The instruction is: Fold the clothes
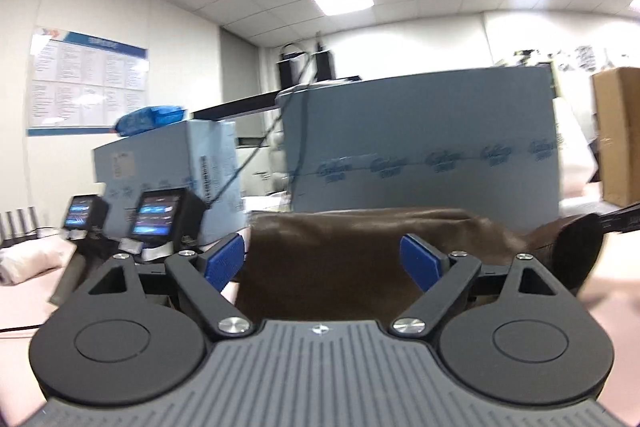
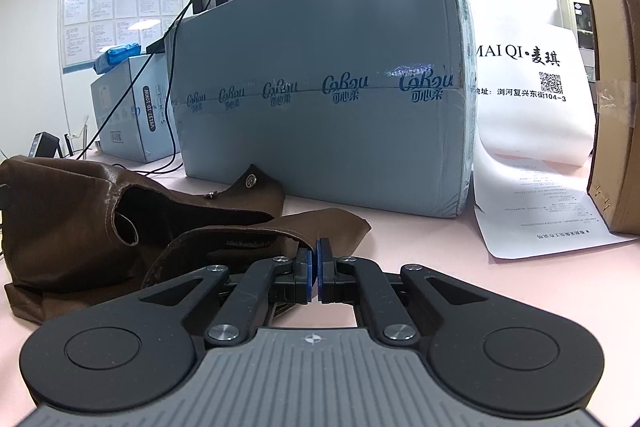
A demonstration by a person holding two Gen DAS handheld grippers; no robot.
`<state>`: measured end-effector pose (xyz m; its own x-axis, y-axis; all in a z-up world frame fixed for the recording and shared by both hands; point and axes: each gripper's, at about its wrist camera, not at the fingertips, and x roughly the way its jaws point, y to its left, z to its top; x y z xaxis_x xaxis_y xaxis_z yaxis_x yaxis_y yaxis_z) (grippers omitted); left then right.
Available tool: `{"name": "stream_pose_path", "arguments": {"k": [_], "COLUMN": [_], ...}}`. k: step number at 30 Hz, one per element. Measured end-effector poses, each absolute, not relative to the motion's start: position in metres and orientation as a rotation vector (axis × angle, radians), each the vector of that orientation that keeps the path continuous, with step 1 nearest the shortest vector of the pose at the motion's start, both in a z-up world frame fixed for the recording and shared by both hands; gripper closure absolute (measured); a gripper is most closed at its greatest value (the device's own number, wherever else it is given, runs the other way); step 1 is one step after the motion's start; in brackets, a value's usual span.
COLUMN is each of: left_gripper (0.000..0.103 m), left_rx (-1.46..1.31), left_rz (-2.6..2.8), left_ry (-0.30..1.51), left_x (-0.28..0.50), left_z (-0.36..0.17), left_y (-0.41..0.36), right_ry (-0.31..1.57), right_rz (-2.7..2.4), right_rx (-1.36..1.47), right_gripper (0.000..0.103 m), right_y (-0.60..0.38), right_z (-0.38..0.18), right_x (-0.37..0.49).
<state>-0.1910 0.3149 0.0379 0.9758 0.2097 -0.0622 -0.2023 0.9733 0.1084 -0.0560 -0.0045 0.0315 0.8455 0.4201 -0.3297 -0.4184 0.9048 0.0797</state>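
A: Item 1, the brown garment [image 2: 80, 211]. Where does it lie?

B: On the pink table [image 2: 440, 267], in front of the big pale-blue box [image 2: 320, 87]. Seen from the right wrist, its bulk lies left of the right tongs [image 2: 315, 267], heaped and open at the top; 1 flap runs rightward to the tips. Long axis: roughly left to right across that view, along the box face.

A: State of the right tongs?

B: Closed, blue pads together. They appear to pinch the hem of that flap, though the edge is partly hidden behind the pads.

A: And the left tongs [image 1: 323, 261]?

B: Open wide. The garment [image 1: 332, 267] sits straight ahead between the 2 blue pads [image 1: 224, 259], which do not press on it (nothing is held on that side).

A: So which hand is placed for the next fold?

B: My judgement: the right keeps its corner, and the left, facing the cloth's side head-on, must find a fresh edge to take.

A: Item 2, legible writing?

B: The box tape repeats a "Cobou"-like logo with "可心柔". The white sheet [image 2: 528, 99] reads "MAI QI·麦琪", a QR code, and "浏河复兴东街104-3". The wall poster [image 2: 120, 19] is headed "招聘信息栏". The smaller box [image 2: 124, 115] carries "V9137-10-10MW", as near as I can read. The brown carton [image 2: 616, 99] at right shows nothing readable.
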Motion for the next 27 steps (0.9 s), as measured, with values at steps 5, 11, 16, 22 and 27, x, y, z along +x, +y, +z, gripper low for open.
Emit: {"name": "stream_pose_path", "arguments": {"k": [5,11,16,22,27], "left_gripper": [0.02,0.09,0.097,0.097,0.096], "left_rx": [0.014,0.016,0.05,0.088,0.106], "left_rz": [0.211,0.212,0.263,0.232,0.172], "left_ry": [0.175,0.255,0.262,0.219,0.175], "left_x": [-0.173,-0.161,-0.144,-0.128,-0.113], "left_z": [0.036,0.037,0.047,0.083,0.103], "left_y": [0.329,0.321,0.309,0.278,0.239], "right_ry": [0.353,0.341,0.318,0.231,0.159], "right_rz": [0.439,0.428,0.406,0.309,0.195], "right_rx": [0.005,0.011,0.021,0.024,0.001], "right_gripper": [0.1,0.1,0.1,0.1,0.1], "right_y": [-0.003,-0.004,-0.006,-0.036,-0.097], "right_z": [0.031,0.031,0.034,0.061,0.089], "right_x": [-0.055,-0.057,-0.059,-0.069,-0.088]}}
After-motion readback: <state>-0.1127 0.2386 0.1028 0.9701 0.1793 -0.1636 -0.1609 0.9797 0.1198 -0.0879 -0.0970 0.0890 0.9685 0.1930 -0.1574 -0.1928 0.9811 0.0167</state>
